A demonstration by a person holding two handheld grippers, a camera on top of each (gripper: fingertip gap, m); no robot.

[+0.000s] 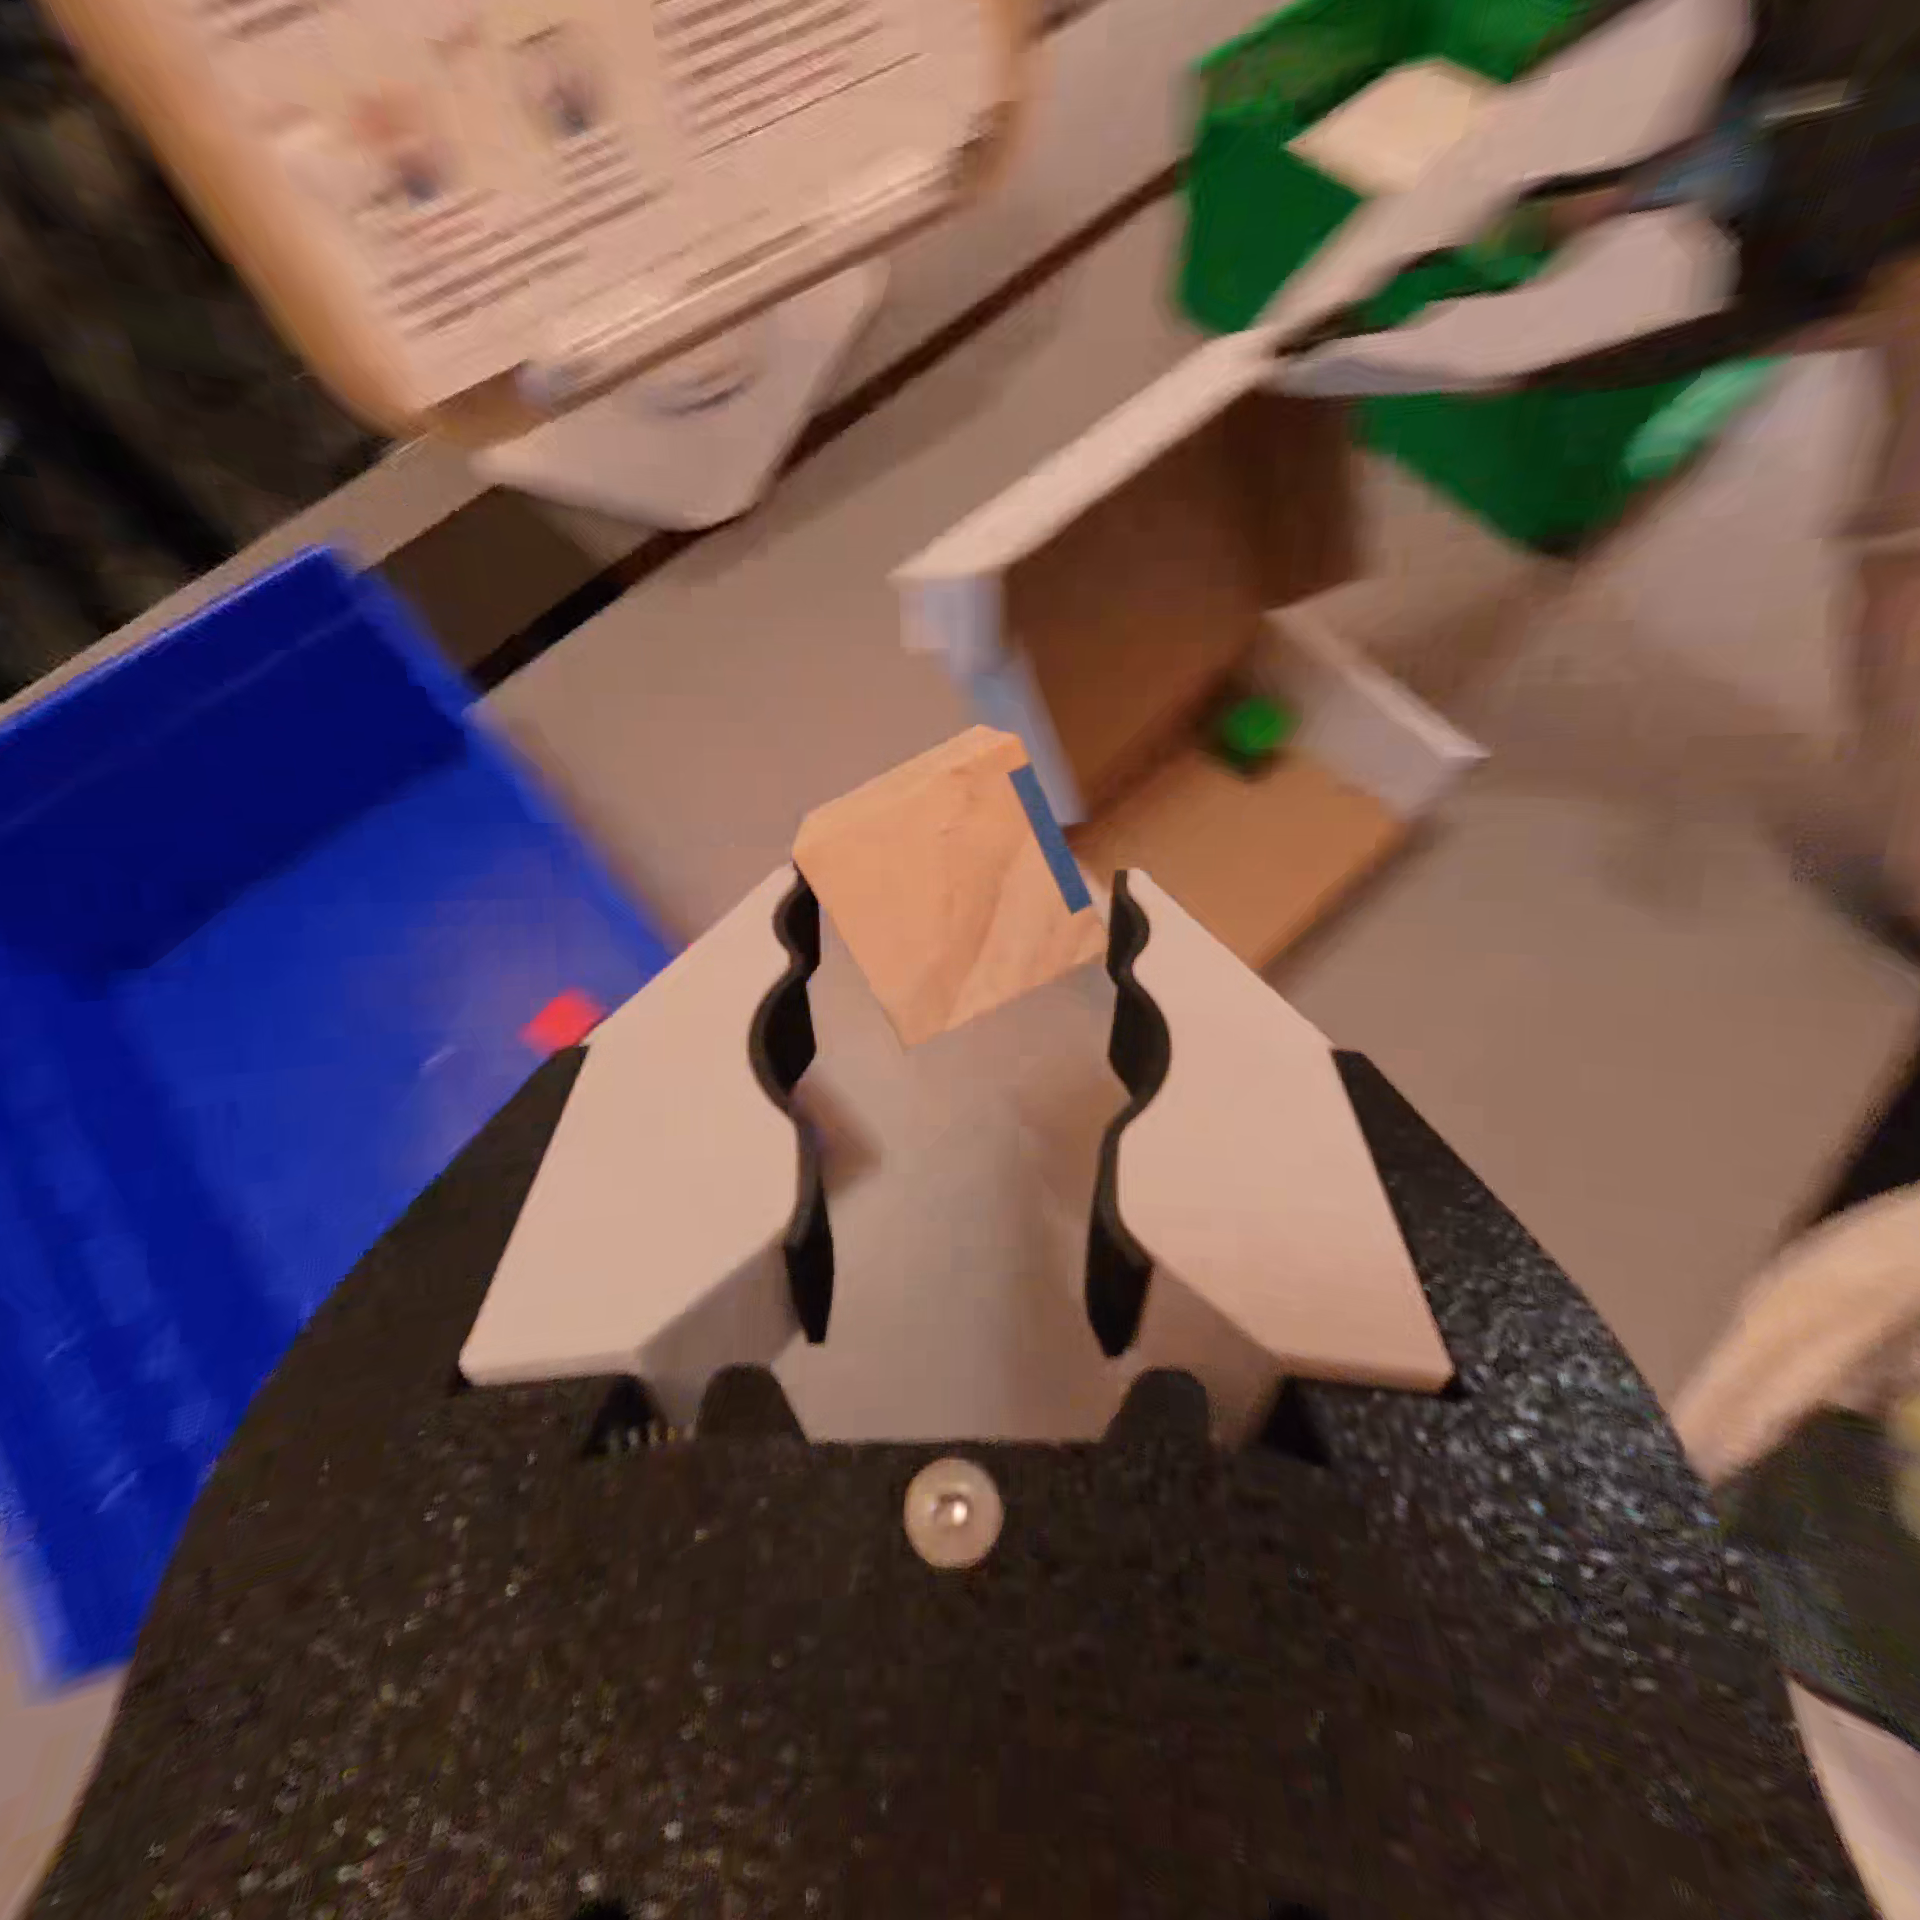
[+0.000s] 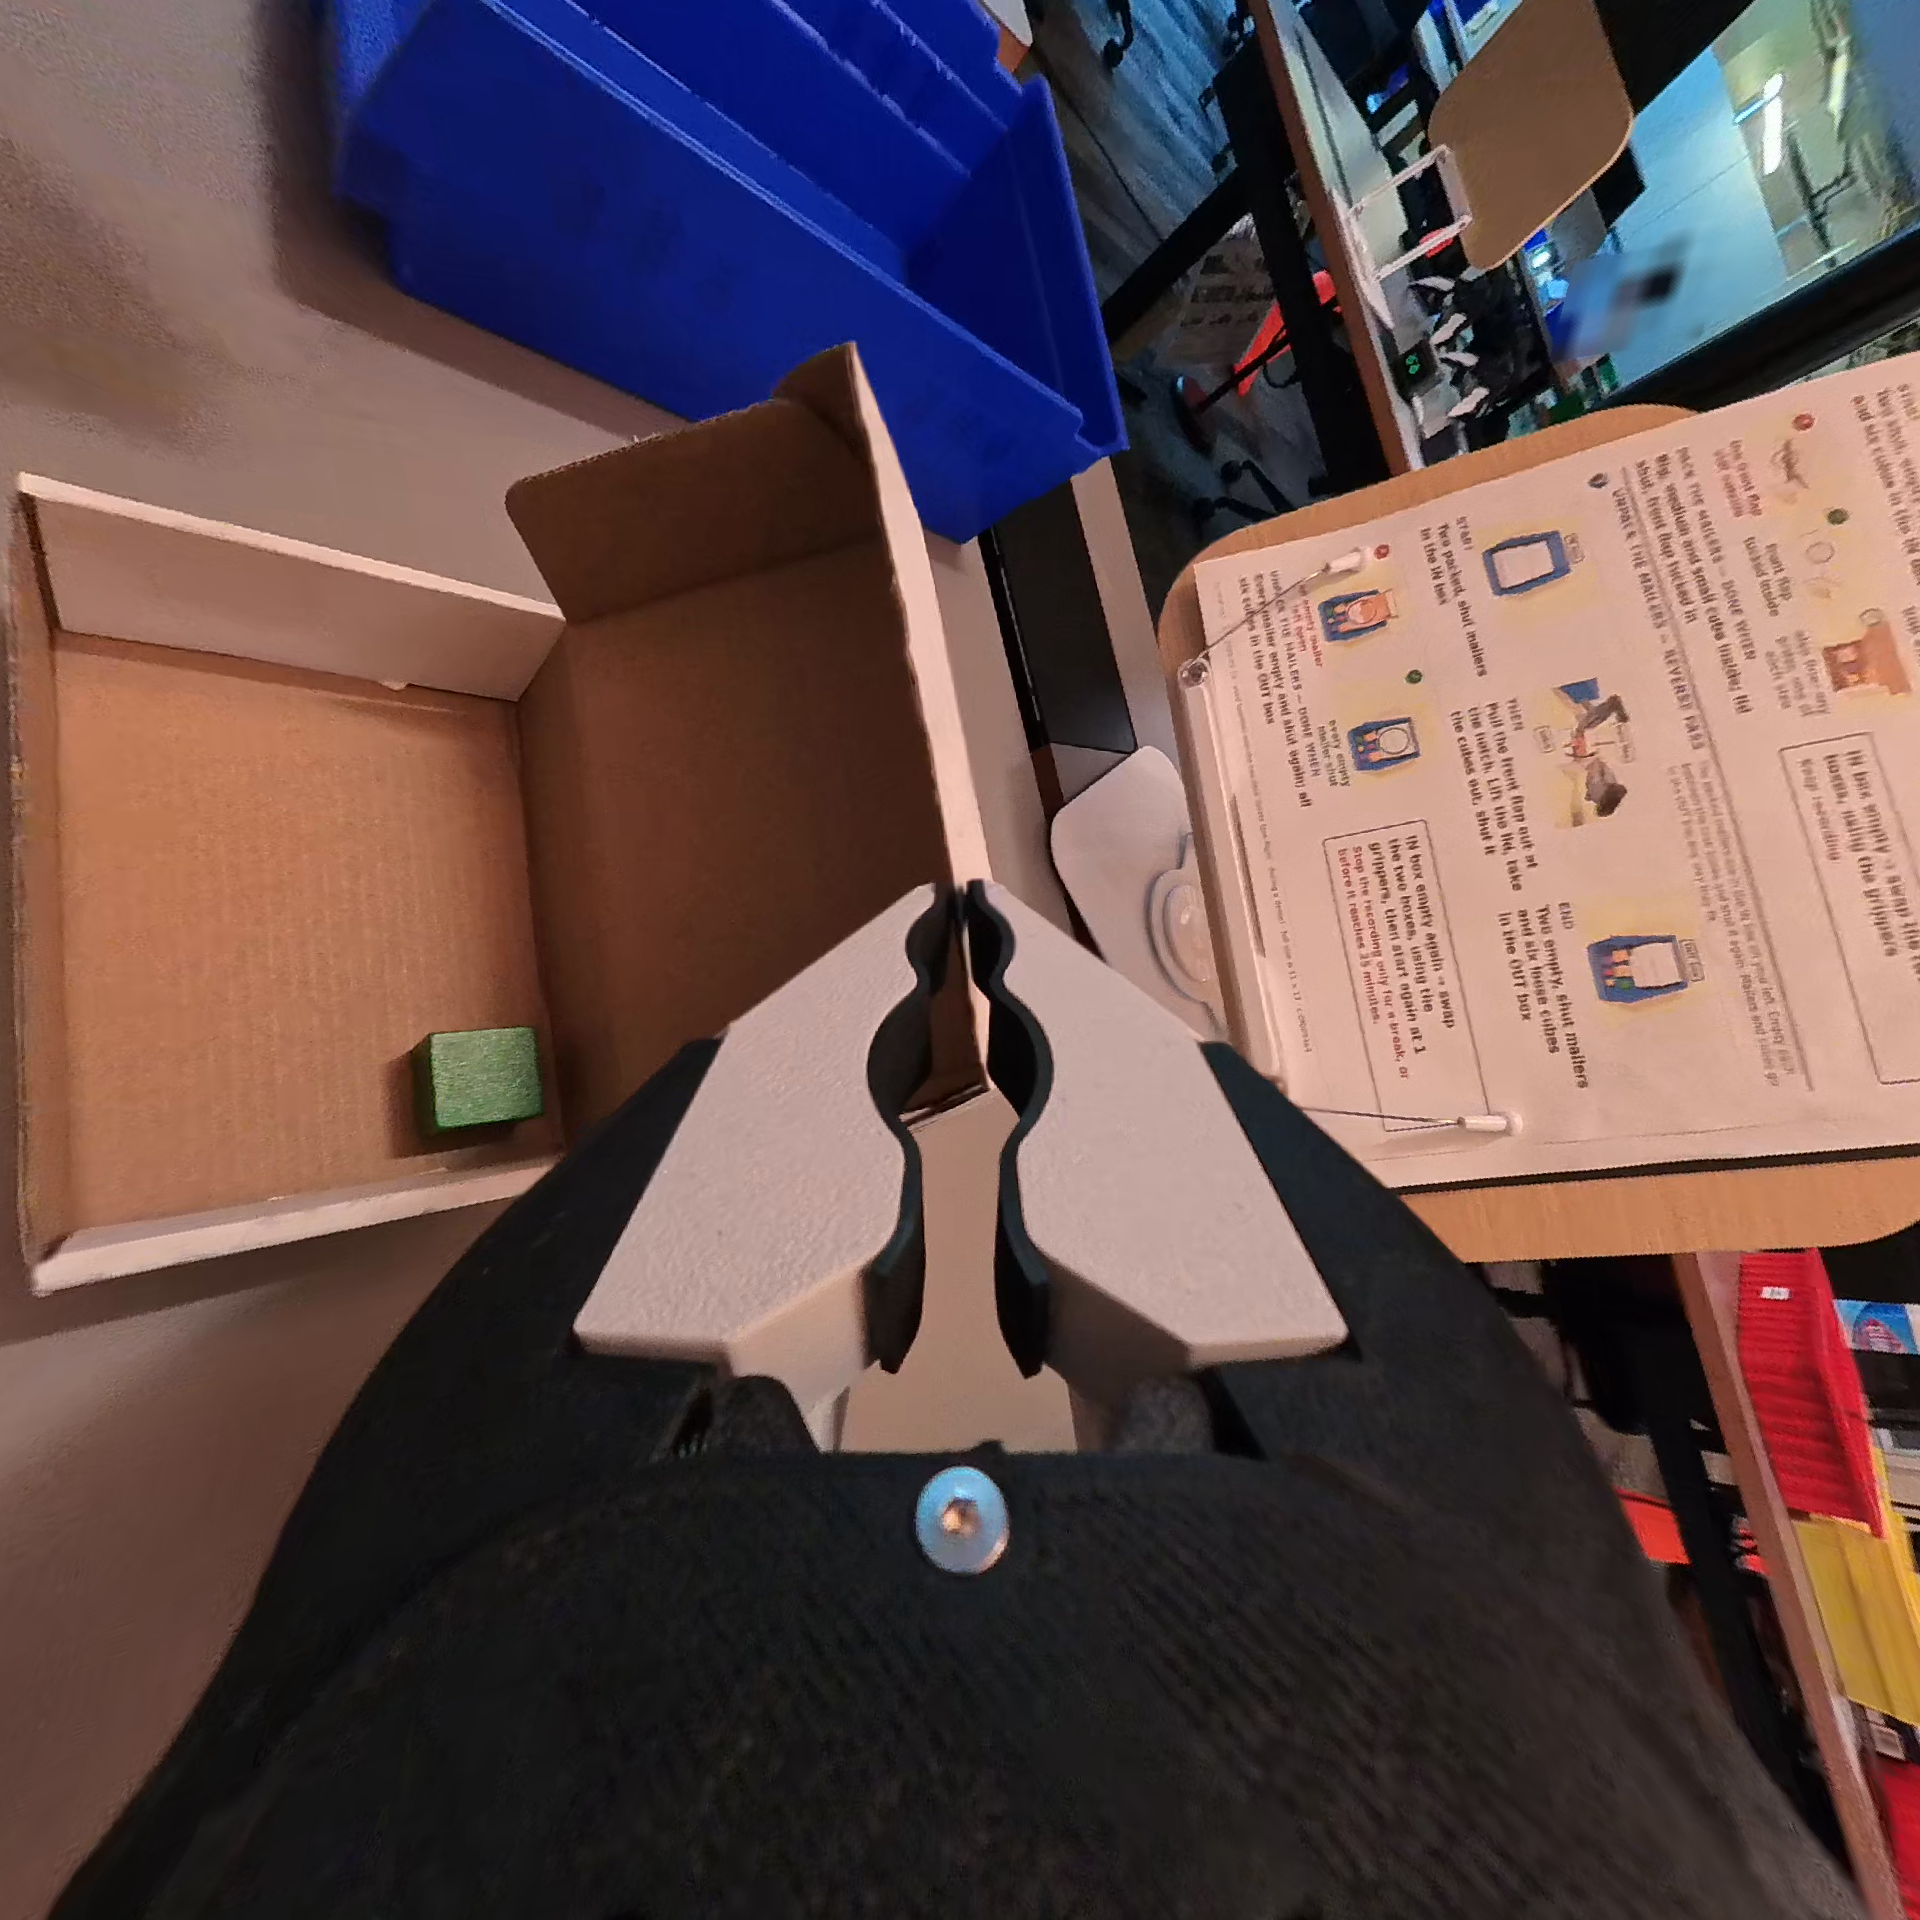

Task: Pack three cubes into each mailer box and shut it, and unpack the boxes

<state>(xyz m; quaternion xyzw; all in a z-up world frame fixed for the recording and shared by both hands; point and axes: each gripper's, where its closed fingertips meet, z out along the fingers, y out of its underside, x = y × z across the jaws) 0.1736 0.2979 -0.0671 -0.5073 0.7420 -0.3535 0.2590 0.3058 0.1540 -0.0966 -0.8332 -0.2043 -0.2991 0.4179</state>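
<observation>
My left gripper [image 1: 961, 894] is shut on a plain wooden cube [image 1: 935, 914] with one blue face, held tilted above the table in front of the open mailer box [image 1: 1382, 727]. A small green cube [image 1: 1252, 732] lies inside the box. My right gripper [image 2: 961, 904] is shut on the edge of the box's raised lid [image 2: 748, 675] and holds it upright. It also shows blurred in the left wrist view [image 1: 1455, 270]. The right wrist view shows the box wall [image 2: 291, 582] and the green cube [image 2: 480, 1078] in a corner near the lid hinge.
A blue bin [image 1: 208, 935] with something red [image 1: 561, 1018] in it stands left of the box; it also shows in the right wrist view [image 2: 727, 208]. A green bin [image 1: 1247, 208] stands behind. An instruction board [image 2: 1558, 779] stands at the table edge.
</observation>
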